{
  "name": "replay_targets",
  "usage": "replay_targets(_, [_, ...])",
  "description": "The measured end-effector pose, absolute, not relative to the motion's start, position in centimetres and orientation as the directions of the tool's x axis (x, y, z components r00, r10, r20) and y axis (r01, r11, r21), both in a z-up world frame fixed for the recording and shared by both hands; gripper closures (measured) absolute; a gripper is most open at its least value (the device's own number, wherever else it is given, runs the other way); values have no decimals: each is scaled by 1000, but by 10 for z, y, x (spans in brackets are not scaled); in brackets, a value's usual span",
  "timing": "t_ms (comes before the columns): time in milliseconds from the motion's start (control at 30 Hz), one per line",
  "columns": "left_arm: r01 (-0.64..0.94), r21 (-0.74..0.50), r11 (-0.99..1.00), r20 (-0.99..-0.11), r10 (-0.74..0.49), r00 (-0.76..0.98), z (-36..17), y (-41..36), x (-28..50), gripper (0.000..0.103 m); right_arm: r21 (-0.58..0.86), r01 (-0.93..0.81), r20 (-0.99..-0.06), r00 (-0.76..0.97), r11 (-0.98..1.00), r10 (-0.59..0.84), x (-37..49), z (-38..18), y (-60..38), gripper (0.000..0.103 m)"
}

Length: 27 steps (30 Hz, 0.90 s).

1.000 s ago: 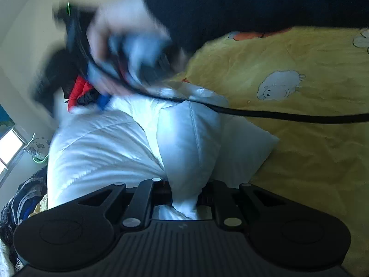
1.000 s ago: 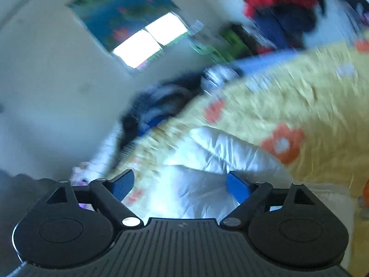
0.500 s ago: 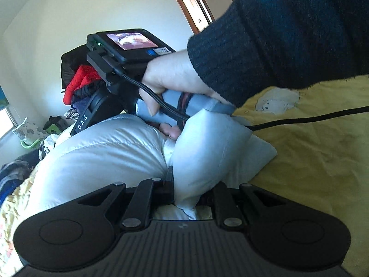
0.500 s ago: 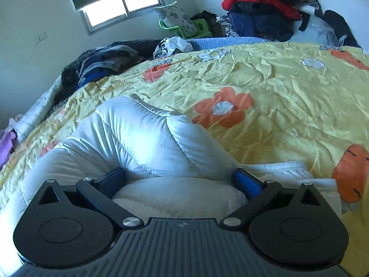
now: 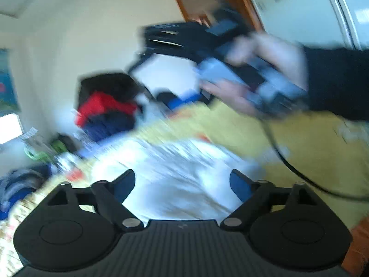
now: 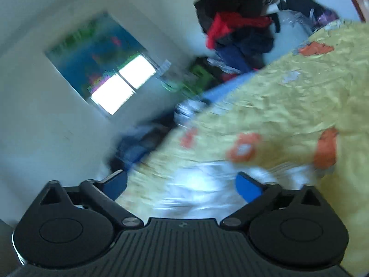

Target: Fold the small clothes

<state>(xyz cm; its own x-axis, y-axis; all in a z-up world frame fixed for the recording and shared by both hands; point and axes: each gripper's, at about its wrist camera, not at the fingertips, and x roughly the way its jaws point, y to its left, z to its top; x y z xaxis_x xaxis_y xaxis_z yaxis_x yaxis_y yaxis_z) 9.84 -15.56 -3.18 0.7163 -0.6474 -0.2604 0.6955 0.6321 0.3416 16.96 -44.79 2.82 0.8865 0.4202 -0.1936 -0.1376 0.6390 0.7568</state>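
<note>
Both views are smeared with blur, but the main facts read. The left gripper point(image 5: 182, 184) has its 2 blue-padded fingers point(image 5: 239, 188) spread wide, released, with nothing between them. Just past them the white puffy jacket point(image 5: 175, 175) lies on the yellow bedspread point(image 5: 311, 152), its far edge toward the top of the bed.

In the left wrist view the right hand point(image 5: 260, 73) hangs above the bed, wrapped around its gripper handle, a black cable point(image 5: 283, 161) trailing down from it across the bedspread. A heap of red and dark clothes point(image 5: 106, 108) sits against the far wall.

The right gripper point(image 6: 182, 184) is released too, 2 fingers point(image 6: 248, 189) held well apart with no cloth between them. The jacket point(image 6: 203, 191) shows as a white blur just ahead of and below them, lying on the bedspread point(image 6: 288, 103). A window point(image 6: 122, 83) glows on the wall to the left.
</note>
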Motion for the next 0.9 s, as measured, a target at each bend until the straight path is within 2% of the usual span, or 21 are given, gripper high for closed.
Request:
replay_targets(67, [661,333,673,-226,-624,748,-18,-148,114,13,781,-186,-150,871,597,468,161,32,-430,1])
replay_targets(167, [629,366,686,-216,-595,774,-18,-158,149,13,780,-200,-148,862,592,485,168,20,-408,1])
replay_targets(233, [654,378,656,-291,-586,756,-27,-178,174,13,759,-86,-254,874,645,415,184,-6,-405,0])
replay_targets(300, [677,369,637,-383,-560,735,-36,-196,200,13,674,75,-427,852,735,304,203,-31,-404,3])
replay_targets(367, [709,343,617,-438,-562,701,-47,-209,215,13,567,93,-481,844,818,237,212,-47,-403,8])
replay_targets(500, [723,317,614,-468,-562,682,-61,-222,225,13,402,56,-479,863,914,158,215,-63,-397,5])
replay_targets(667, [735,250,631,-488,-574,658,-76,-223,237,12,377,22,-476,862,926,173,225,-80,-400,3])
replay_targets(900, [733,227,641,-449,-599,663,-91,-215,236,12,424,-1,-475,851,905,224,235,-88,-408,3])
